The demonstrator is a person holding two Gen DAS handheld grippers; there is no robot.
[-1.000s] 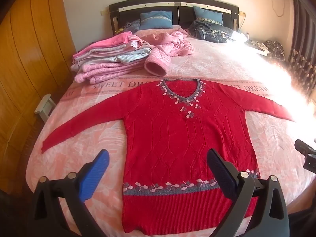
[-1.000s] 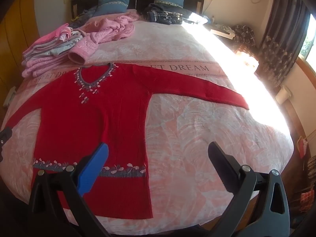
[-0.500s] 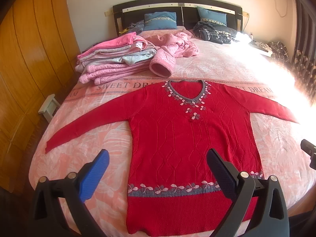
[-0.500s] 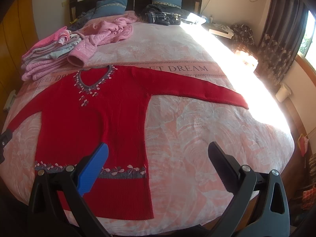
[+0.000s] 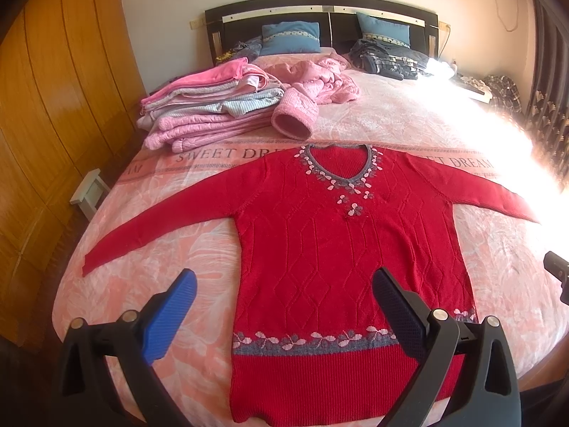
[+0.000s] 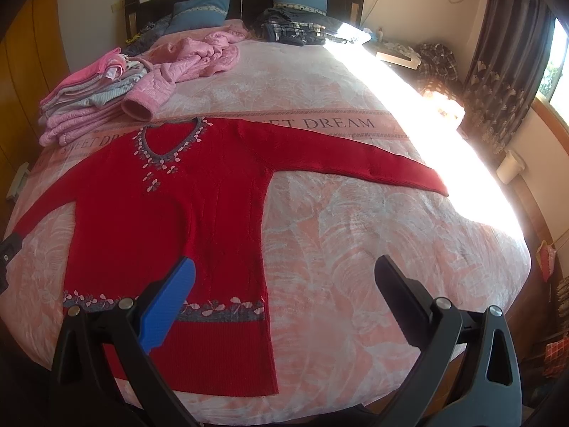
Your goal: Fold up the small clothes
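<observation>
We hold the left hand-held gripper (image 5: 282, 297) above the foot of the bed (image 5: 409, 114), its jaws spread wide and empty. To the left of it, the red sweater's left sleeve (image 5: 160, 220) stretches out flat on the pink floral bedspread (image 5: 142, 277). Straight ahead, between the blue finger (image 5: 170, 320) and the black finger (image 5: 398, 313), the red sweater (image 5: 341, 249) lies face up and spread flat, neckline away from us, hem nearest. Beyond it to the left sits a stack of folded pink and grey clothes (image 5: 209, 106), with a crumpled pink jacket (image 5: 313, 82) just beside the stack.

Our right hand-held gripper (image 6: 284, 284) also gapes open with nothing in it, off the fabric. The sweater body (image 6: 167, 220) lies ahead and to the left of it, partly behind its blue finger (image 6: 167, 306), and the right sleeve (image 6: 355, 160) runs across ahead of it toward the sunlit edge. A dark patterned curtain (image 6: 505, 82) hangs far right.
</observation>
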